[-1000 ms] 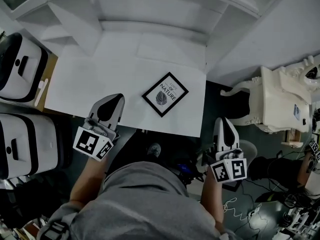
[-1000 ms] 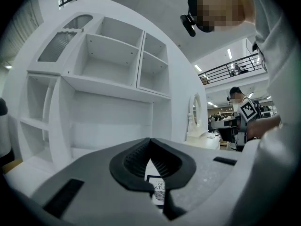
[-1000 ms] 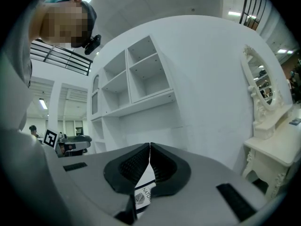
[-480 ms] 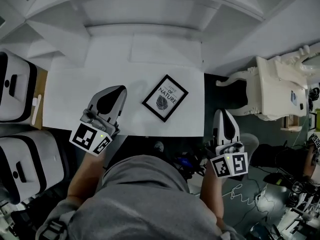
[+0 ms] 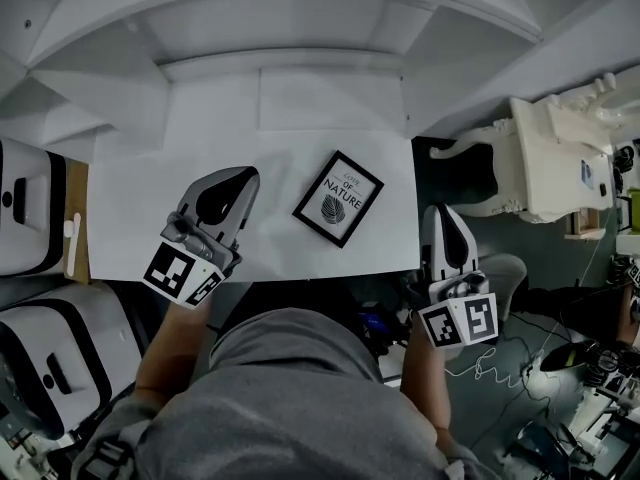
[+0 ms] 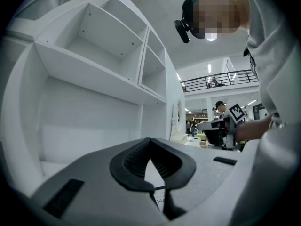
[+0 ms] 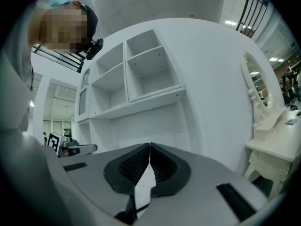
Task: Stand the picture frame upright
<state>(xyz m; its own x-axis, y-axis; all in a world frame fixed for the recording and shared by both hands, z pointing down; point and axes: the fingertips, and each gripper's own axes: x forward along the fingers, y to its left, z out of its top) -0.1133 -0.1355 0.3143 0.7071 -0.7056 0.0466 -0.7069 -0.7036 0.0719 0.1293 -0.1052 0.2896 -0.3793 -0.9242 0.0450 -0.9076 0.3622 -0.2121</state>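
Note:
A small black picture frame (image 5: 339, 198) with a leaf print lies flat on the white desk (image 5: 150, 168), turned diagonally near the desk's right front corner. My left gripper (image 5: 233, 180) hovers over the desk just left of the frame, jaws shut and holding nothing. My right gripper (image 5: 443, 220) is off the desk's right edge, to the right of the frame, also shut and holding nothing. In the left gripper view the jaws (image 6: 150, 142) meet at the tips, with a sliver of the frame's print showing below them. The right gripper view shows its tips (image 7: 150, 147) closed together, pointing at the shelving.
The desk is part of a white shelf unit (image 5: 290, 28) with open compartments (image 7: 150, 69) behind it. A white ornate dressing table (image 5: 560, 158) stands to the right. White and black cases (image 5: 40, 198) sit at the left. Cables (image 5: 500, 358) lie on the dark floor at the right.
Both grippers have moved forward toward the desk, the left further over its surface. The head view has shifted, and the frame now sits a little lower and to the right in the picture. Jaws stayed shut.

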